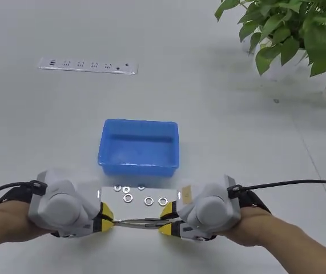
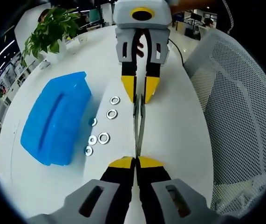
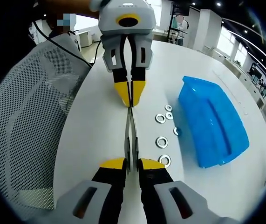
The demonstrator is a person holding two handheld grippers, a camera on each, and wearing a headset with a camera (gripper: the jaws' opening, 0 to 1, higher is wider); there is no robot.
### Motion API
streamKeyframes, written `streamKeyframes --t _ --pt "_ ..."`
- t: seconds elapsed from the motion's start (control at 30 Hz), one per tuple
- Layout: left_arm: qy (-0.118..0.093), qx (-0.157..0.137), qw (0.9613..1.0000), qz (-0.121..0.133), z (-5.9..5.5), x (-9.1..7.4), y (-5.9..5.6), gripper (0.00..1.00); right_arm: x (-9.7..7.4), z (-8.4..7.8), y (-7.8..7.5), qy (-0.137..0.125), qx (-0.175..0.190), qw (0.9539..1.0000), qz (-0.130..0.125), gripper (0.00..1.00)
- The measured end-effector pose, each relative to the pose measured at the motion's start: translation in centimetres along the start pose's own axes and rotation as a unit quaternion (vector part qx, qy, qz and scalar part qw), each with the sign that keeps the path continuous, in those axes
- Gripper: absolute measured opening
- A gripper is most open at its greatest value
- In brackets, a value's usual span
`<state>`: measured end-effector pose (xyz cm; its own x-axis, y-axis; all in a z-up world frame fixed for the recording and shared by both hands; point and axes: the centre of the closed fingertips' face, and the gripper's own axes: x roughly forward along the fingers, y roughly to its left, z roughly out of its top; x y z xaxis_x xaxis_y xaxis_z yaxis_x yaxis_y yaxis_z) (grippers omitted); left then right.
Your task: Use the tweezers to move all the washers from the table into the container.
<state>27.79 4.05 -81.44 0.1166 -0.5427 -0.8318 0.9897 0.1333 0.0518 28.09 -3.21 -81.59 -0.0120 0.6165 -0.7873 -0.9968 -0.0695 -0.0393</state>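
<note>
- The tweezers (image 1: 143,224) lie just above the desk (image 1: 48,125), spanning the gap between the two tongs; the left tongs (image 2: 135,162) are pinched tight on the end where the two arms meet; the right tongs (image 3: 132,164) are narrow, clasping the end where the arms spread apart.
- Six washers (image 1: 127,198) lie flat on the desk, just beyond the tweezers; the blue container (image 1: 137,164) sits just past them, nothing visible inside it.
- Handling, as a judgement: the tweezers look like thin, springy metal, light and smooth, so they could twist or slip in the tongs; one pair of tongs should squeeze across both arms near the middle, leaving the points free.
- The washers look small, hard, light and slick; lying flat, they give little edge to catch; pinching through the hole and over the rim seems the surest hold.
- No brand or label can be read; the markings on the power strip (image 1: 87,65) far back are too small to make out.
</note>
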Motion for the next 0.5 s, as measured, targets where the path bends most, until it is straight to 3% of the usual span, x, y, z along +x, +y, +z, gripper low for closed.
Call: streamKeyframes --t 0.5 --pt "0.004 0.007 0.9999 0.01 1.0 -1.3 0.2 0.05 -0.1 0.5 -0.3 -0.004 -0.008 0.9999 -0.006 0.17"
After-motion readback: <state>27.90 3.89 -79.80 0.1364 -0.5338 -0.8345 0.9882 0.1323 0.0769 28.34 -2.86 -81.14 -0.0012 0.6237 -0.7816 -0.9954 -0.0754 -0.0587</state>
